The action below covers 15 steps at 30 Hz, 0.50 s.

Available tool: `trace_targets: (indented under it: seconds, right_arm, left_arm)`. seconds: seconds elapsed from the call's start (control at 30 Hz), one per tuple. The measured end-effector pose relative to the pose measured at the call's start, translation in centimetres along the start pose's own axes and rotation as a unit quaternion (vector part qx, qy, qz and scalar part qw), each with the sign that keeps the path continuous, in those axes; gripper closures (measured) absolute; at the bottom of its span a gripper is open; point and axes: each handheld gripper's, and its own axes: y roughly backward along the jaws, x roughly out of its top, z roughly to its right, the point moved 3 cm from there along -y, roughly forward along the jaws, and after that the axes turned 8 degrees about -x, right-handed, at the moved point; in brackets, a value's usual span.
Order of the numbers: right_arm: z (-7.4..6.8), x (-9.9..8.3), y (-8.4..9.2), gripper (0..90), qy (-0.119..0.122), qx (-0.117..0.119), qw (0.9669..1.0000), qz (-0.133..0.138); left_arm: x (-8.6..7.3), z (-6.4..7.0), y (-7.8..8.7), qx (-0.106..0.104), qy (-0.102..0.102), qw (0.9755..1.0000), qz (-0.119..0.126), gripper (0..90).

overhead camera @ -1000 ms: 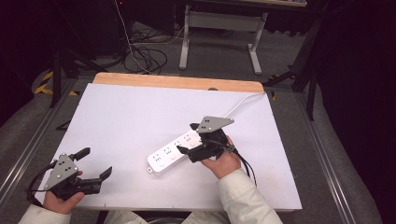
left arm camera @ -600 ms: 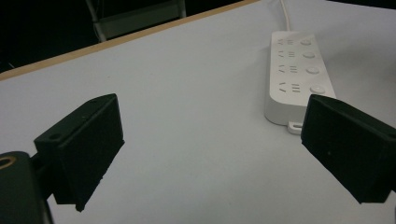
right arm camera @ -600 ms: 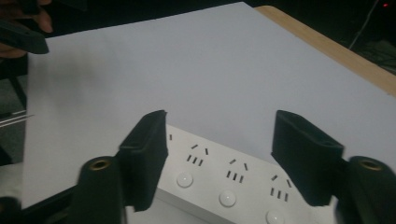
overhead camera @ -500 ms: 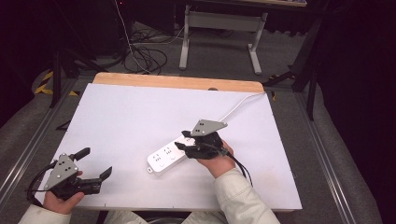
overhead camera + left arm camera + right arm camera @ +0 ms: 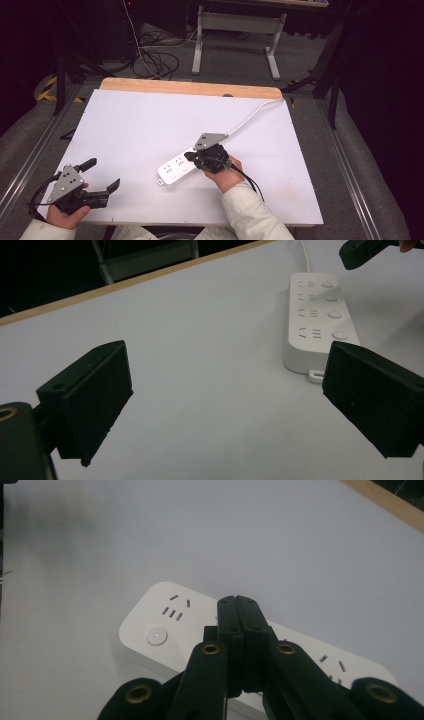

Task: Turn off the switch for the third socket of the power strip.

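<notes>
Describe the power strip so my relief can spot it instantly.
Start from the white table. Near its middle lies the white power strip, angled, its cord running to the far right corner. It sits under the shut right gripper.

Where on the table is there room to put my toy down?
Most of the white table is bare: the whole far half up to the wooden edge, and the left middle between the left gripper and the power strip. It is crowded near the middle right, where the right gripper sits over the strip and its cord runs to the far corner.
</notes>
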Motion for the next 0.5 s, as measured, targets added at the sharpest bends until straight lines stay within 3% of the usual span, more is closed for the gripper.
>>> trace_targets:
  seconds: [0.27, 0.5]
  right_arm:
    - [-0.1, -0.6, -1.3, 89.8, -0.026, 0.023, 0.9990, -0.029]
    - [-0.5, -1.0, -2.2, 89.8, -0.024, 0.028, 0.9982, -0.048]
  left_arm:
    - [0.0, 0.0, 0.0, 0.000, 0.001, 1.0000, 0.001, 6.1]
    - [0.0, 0.0, 0.0, 0.000, 0.000, 1.0000, 0.000, 6.1]
